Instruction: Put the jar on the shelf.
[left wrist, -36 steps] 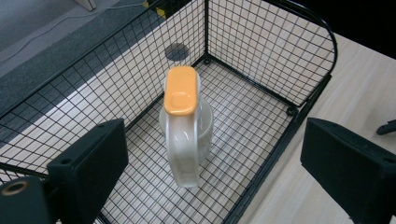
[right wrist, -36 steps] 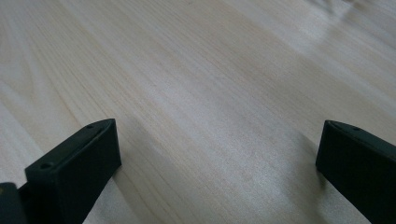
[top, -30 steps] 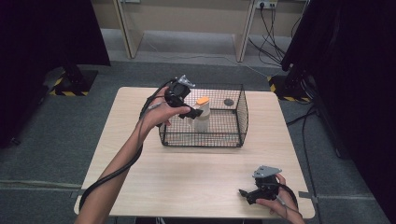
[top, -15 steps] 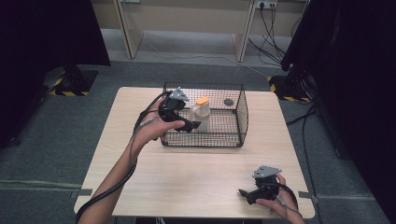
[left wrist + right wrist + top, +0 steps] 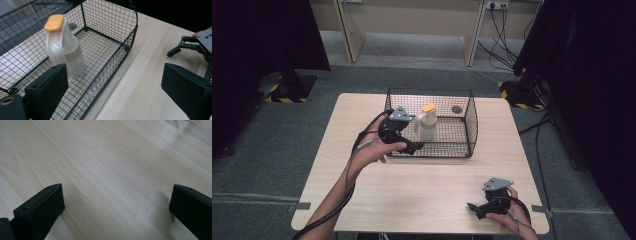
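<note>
A white spray bottle (image 5: 428, 126) with an orange cap stands upright inside a black wire basket (image 5: 472, 117) at the table's far middle. My left gripper (image 5: 412, 145) hovers at the basket's near-left corner, open and holding nothing. In the left gripper view the bottle (image 5: 65, 50) stands behind the left jaw, inside the mesh, and the gripper (image 5: 115, 87) straddles the basket's front wall (image 5: 110, 62). My right gripper (image 5: 473, 207) rests low near the table's front right edge, open, with bare wood between its jaws (image 5: 115, 202).
A small dark round object (image 5: 456, 109) lies on the basket floor at its far right corner. The light wooden table (image 5: 427, 185) stands on grey carpet. Dark curtains and cables line the sides and back of the room.
My left gripper has drawn back from the bottle toward the near left, down to the basket's front corner. The bottle stays upright. The right gripper has not moved.
</note>
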